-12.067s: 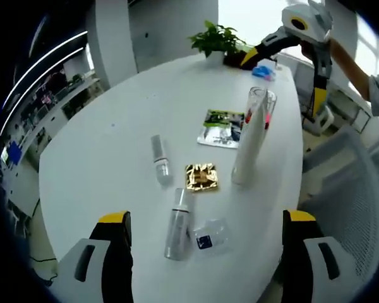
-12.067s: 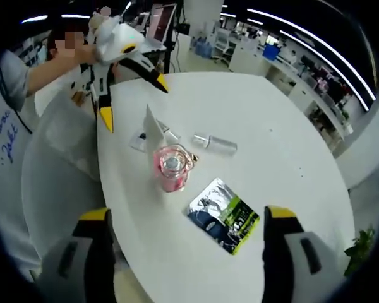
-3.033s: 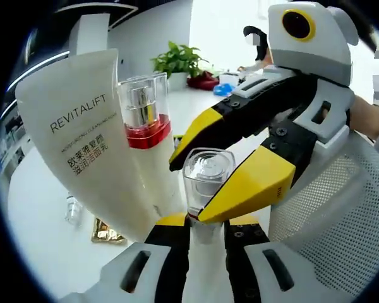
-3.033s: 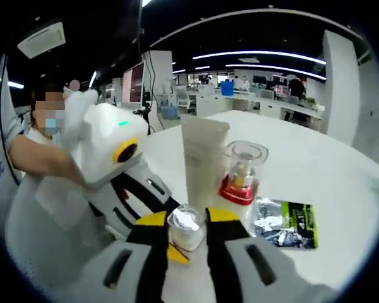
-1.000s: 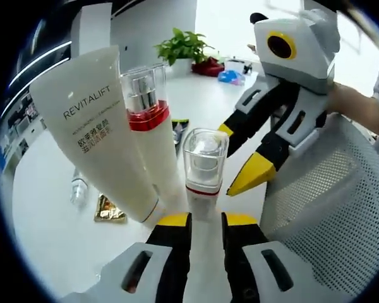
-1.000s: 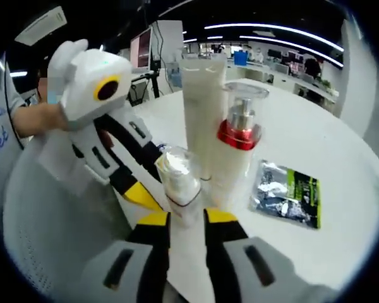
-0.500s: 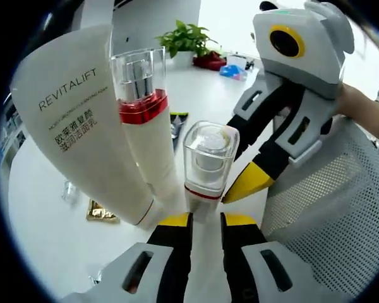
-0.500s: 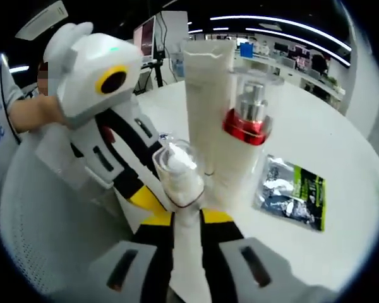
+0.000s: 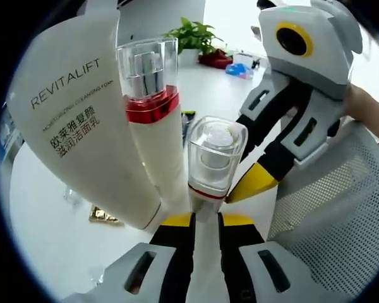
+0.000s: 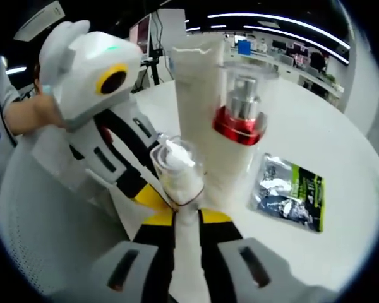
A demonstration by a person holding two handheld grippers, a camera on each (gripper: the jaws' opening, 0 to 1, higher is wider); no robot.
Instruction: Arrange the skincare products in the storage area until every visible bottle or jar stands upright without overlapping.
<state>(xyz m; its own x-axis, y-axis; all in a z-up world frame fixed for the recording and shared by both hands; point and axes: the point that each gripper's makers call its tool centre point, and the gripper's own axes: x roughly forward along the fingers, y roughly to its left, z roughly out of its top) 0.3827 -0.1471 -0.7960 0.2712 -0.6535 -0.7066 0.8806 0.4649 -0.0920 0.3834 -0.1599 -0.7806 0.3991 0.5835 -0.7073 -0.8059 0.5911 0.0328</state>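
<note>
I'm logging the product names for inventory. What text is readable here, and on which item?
"REVITALIFT": on the white tube.
Chinese characters in two lines below it, same tube.
Foil sachet: print too small and blurred to read.
Red-collared pump bottle and clear-capped bottle: no readable text.

A clear-capped white bottle point(image 9: 213, 161) stands upright at centre frame, just beside a red-collared pump bottle point(image 9: 153, 120) and a white REVITALIFT tube point(image 9: 76, 120).

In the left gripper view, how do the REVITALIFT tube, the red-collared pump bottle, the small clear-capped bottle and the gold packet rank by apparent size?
Largest to smallest:
1. REVITALIFT tube
2. red-collared pump bottle
3. small clear-capped bottle, though it is held close to the camera, so it may look bigger than it is
4. gold packet, partly hidden and farther away
</note>
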